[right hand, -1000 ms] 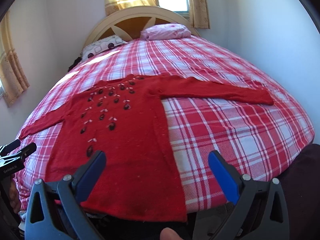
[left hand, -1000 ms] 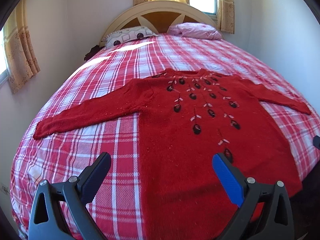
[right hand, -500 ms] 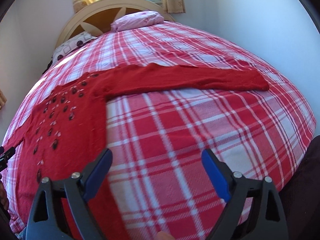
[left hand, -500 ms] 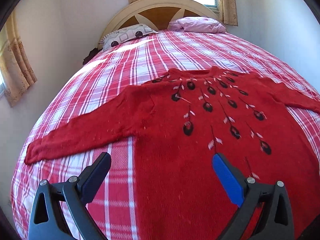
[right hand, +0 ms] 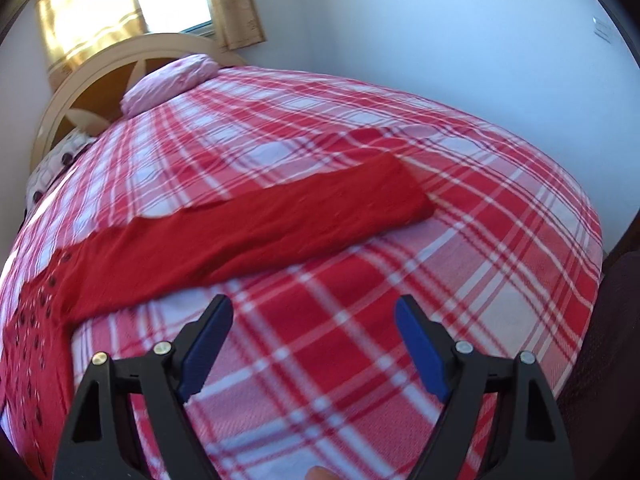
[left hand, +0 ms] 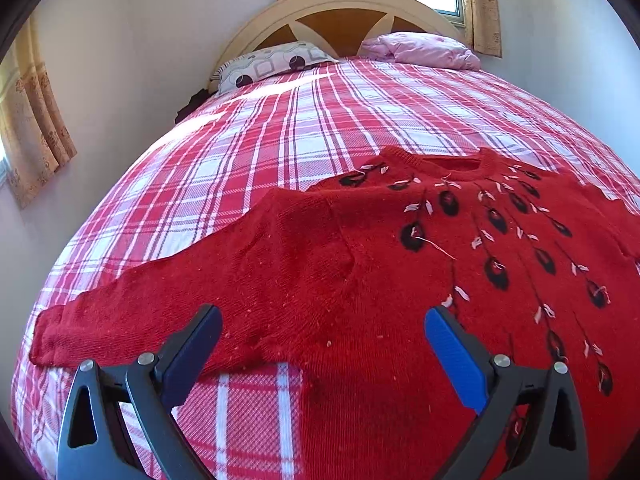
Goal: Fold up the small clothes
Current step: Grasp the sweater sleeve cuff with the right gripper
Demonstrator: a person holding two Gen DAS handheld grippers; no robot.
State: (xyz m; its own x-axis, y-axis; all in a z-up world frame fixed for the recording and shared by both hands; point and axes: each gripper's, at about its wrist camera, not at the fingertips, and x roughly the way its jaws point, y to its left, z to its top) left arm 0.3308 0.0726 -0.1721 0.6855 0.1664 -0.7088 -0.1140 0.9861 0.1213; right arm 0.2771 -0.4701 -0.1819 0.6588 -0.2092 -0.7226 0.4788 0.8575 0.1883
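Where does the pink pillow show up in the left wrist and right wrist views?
Left wrist: pink pillow at top, right of centre, against the headboard.
Right wrist: pink pillow at upper left, beside the headboard.
Shared landmark: the red sweater lying on the plaid bedspread.

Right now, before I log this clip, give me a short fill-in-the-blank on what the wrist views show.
1. The red sweater lies spread flat on the ____ bedspread.
2. The left gripper has its jaws ____.
3. The right gripper points toward the sweater's ____.
4. The pink pillow rests against the ____.

Missing words: plaid; open; sleeve; headboard
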